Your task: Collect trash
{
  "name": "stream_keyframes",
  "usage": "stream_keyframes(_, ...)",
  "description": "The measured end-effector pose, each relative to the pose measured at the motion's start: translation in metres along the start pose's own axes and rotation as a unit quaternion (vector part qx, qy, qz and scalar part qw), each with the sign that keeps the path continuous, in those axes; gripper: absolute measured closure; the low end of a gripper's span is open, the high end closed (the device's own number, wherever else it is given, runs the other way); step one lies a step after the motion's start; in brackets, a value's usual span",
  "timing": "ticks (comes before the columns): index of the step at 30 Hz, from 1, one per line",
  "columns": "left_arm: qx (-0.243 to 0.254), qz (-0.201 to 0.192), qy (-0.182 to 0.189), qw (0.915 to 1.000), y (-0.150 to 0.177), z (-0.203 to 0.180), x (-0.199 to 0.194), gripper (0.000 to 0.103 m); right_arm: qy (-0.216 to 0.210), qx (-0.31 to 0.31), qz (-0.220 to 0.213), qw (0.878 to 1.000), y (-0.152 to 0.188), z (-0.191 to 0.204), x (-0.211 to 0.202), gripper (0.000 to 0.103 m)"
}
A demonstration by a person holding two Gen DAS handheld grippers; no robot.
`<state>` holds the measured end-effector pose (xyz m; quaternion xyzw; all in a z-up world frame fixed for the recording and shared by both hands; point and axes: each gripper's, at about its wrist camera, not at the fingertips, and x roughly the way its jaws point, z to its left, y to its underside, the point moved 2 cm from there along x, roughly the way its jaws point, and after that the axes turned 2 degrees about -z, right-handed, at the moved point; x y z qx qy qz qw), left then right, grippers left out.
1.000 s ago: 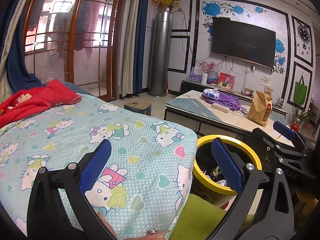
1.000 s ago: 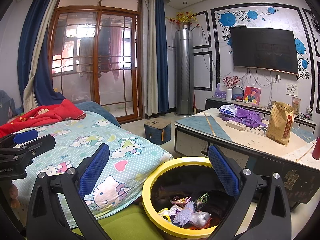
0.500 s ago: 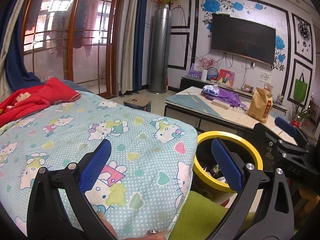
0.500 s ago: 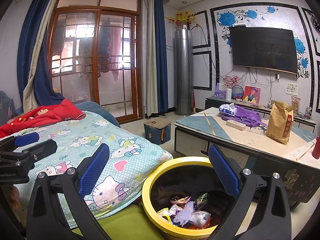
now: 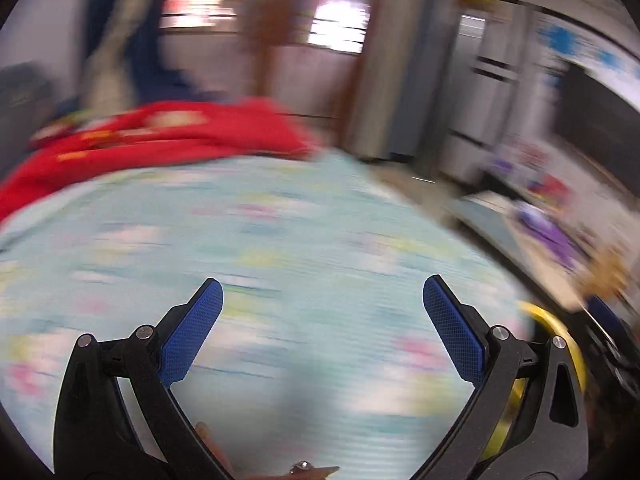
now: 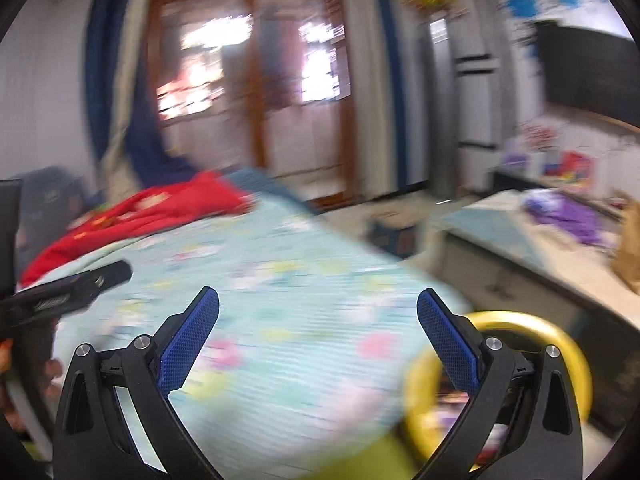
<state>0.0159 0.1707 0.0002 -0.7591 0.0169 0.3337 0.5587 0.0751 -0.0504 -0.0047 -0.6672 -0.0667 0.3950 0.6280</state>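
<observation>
Both views are smeared by motion. My left gripper (image 5: 323,322) is open with nothing between its blue pads, held over the light-blue patterned bedspread (image 5: 280,240). My right gripper (image 6: 318,328) is open and empty too, above the same bedspread (image 6: 280,300). The yellow-rimmed trash bin (image 6: 520,320) sits at the lower right of the right wrist view, partly behind the right finger; only a sliver of its rim (image 5: 540,316) shows in the left wrist view. No loose trash can be made out. The left gripper's body (image 6: 72,292) pokes in from the left of the right wrist view.
A red blanket (image 5: 160,136) lies at the far side of the bed. A low table (image 6: 540,248) with a purple item (image 6: 572,216) and a brown paper bag (image 6: 630,248) stands right. Glass doors with curtains (image 6: 260,100) are behind; a dark TV (image 6: 588,72) hangs at right.
Both grippers have swung sharply left, off the bin and over the bed; the bin has slid to the lower right edge of each view. Both stay open.
</observation>
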Motion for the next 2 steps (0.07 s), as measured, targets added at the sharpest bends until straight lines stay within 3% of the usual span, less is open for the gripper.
stream_keyframes(2,-0.026,0.016,-0.100,0.9946,-0.008,0.066,0.006,0.011,-0.060,-0.032,0.059,0.996,-0.004,0.065,0.039,0.006)
